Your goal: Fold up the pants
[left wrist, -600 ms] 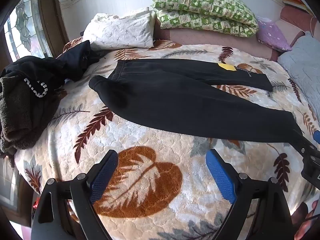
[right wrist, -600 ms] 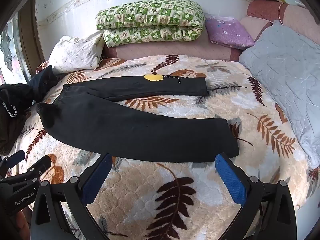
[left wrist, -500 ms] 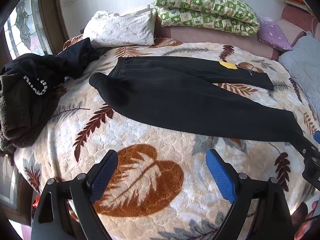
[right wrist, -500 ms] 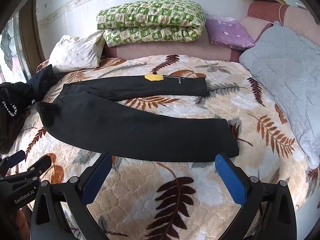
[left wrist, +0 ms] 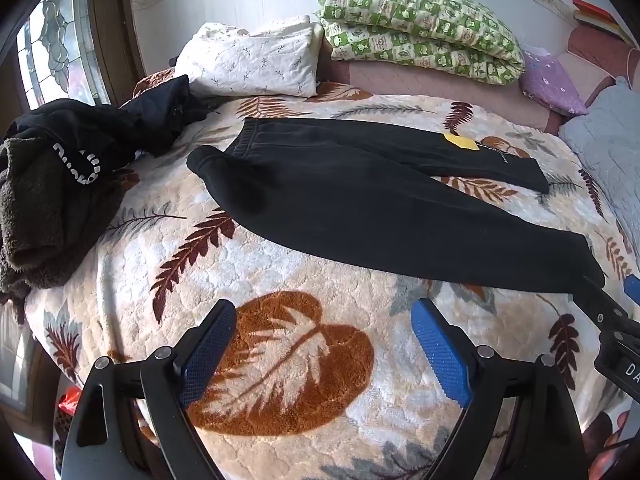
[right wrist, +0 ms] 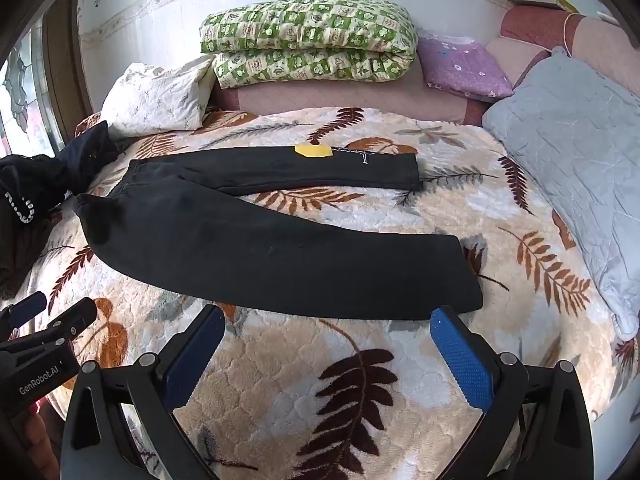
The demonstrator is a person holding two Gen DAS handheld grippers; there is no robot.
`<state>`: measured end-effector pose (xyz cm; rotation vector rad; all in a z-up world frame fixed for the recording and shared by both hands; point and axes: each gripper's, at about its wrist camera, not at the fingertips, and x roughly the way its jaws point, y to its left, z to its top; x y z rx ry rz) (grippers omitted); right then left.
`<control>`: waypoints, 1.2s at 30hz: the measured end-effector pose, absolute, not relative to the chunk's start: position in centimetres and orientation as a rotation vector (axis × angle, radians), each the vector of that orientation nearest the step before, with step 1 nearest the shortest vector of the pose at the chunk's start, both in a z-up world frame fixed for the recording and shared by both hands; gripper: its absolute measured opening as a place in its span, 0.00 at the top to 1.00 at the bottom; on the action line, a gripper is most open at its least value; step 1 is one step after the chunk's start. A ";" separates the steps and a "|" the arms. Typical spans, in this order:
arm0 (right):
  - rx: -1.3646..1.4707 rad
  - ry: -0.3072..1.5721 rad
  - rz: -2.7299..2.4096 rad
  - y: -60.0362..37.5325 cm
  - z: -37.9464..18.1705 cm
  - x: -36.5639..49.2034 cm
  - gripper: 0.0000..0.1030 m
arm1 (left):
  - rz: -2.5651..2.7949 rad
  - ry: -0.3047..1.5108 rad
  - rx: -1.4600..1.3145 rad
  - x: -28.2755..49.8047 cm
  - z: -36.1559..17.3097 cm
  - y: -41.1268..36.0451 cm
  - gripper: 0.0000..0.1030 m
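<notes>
At the far left of both views you have a heap of dark clothes on the bed's edge, apart from the job. The black pants lie flat across the middle of the leaf-print blanket, waistband at the left, legs running right in an open V, the far leg carrying a yellow tag. No fold shows: the task is judged not started, with every fold left. Your left gripper and right gripper hover at the bottom of their frames, fingers spread wide, nothing between them, short of the near leg. Against the earlier frames, the pants lie as they did; the views have barely shifted, and the fingers are as wide as before.
</notes>
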<state>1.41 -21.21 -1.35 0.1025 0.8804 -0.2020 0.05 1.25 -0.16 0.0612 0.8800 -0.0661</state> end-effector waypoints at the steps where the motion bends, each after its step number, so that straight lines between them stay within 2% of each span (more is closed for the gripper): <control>1: 0.102 0.879 -0.202 -21.1 -1.4 1.4 0.00 | -0.068 0.880 0.063 0.0 -0.2 1.3 0.13; 36: 0.080 0.867 -0.207 -20.2 -2.2 1.0 0.00 | -0.042 0.874 0.058 0.1 0.0 1.8 0.13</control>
